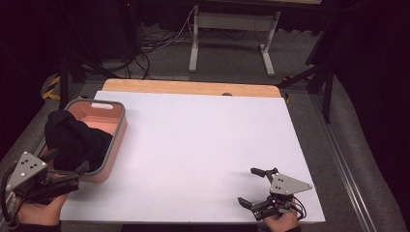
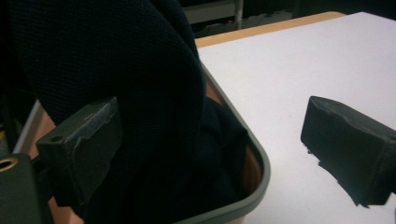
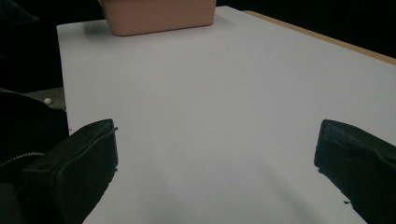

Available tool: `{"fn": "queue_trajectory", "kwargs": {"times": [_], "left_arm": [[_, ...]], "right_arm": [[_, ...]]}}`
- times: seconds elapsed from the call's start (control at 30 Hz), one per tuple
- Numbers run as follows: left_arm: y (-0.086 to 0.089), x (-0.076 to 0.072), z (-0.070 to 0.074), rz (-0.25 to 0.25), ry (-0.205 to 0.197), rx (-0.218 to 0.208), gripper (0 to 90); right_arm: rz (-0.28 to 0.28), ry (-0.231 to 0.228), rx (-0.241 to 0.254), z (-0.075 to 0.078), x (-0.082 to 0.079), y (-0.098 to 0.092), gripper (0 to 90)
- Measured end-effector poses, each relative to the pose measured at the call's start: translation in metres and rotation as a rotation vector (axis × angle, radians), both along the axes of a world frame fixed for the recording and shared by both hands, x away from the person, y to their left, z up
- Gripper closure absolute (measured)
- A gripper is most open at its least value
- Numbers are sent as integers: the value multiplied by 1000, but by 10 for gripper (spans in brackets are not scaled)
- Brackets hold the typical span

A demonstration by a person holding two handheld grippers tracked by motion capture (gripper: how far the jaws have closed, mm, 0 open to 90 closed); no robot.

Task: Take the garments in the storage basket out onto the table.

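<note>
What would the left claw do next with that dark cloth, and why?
Probably close on the dark cloth. The left gripper is open at the near end of the pink bin, one jaw against the cloth that bulges over the rim; the right gripper rests open on the white tabletop.

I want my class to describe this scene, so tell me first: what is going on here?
A person holds a gripper in each hand at a white table. The left gripper sits at the near end of a pink bin, its jaws wide open around a dark cloth that lies in the bin and bulges over its rim. Whether a jaw touches the cloth is hard to tell. The right gripper, also open, rests over bare table at the near right, holding nothing.
</note>
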State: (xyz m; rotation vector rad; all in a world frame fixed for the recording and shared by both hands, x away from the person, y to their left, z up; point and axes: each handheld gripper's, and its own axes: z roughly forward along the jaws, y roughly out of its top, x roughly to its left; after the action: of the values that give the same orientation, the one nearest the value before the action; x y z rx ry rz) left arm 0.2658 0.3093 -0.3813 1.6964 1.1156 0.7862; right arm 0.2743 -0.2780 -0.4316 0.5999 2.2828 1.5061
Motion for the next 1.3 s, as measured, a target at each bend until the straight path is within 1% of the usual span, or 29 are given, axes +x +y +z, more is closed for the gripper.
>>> {"fn": "queue_trajectory", "kwargs": {"times": [0.03, 0.1, 0.13, 0.2, 0.43, 0.53, 0.6, 0.63, 0.7, 0.73, 0.87, 0.97, 1.07, 1.1, 1.2, 1.3], "left_arm": [[0, 0, 0, 6, 1, 3, 54], [1, 0, -1, 40, 1, 11, 36], [1, 0, -1, 40, 1, 11, 30], [3, 0, -2, 107, -15, 15, 12], [11, 4, -4, 150, -5, -2, 0], [12, 8, -5, 147, 3, -9, 0], [14, 10, -6, 149, 1, -12, 0], [16, 15, -8, 141, 3, -20, 0], [17, 16, -9, 140, 0, -18, 0], [18, 19, -10, 130, 3, -32, 0], [20, 25, -11, 119, 7, -45, 0], [19, 30, -11, 115, 12, -46, 0], [20, 36, -13, 130, 34, -39, 1], [21, 41, -15, 124, 44, -45, 1], [21, 46, -18, 120, 57, -58, 1], [21, 52, -21, 112, 77, -45, 1]], "right_arm": [[0, 0, 0, 0, 0, 0, 2], [-1, 0, 1, 0, 0, 0, 2], [-1, 0, 1, 0, 0, 0, 2], [0, 0, 0, 0, 0, 0, 2], [2, 2, 1, 0, 0, 1, 2], [3, 2, -1, 0, 0, 1, 2], [3, 1, 0, 0, 0, 1, 2], [4, 1, -1, 0, 0, 1, 2], [4, 0, -1, 0, 0, 1, 2], [5, 3, 1, 0, 0, 1, 2], [6, 5, 0, -1, 1, 1, 2], [5, 4, 0, -1, 1, 1, 2], [7, 5, 1, -1, 0, 1, 2], [7, 5, 1, -1, 0, 1, 2], [6, 10, 0, -1, 1, 1, 2], [6, 9, 1, -1, 1, 0, 2]]}}
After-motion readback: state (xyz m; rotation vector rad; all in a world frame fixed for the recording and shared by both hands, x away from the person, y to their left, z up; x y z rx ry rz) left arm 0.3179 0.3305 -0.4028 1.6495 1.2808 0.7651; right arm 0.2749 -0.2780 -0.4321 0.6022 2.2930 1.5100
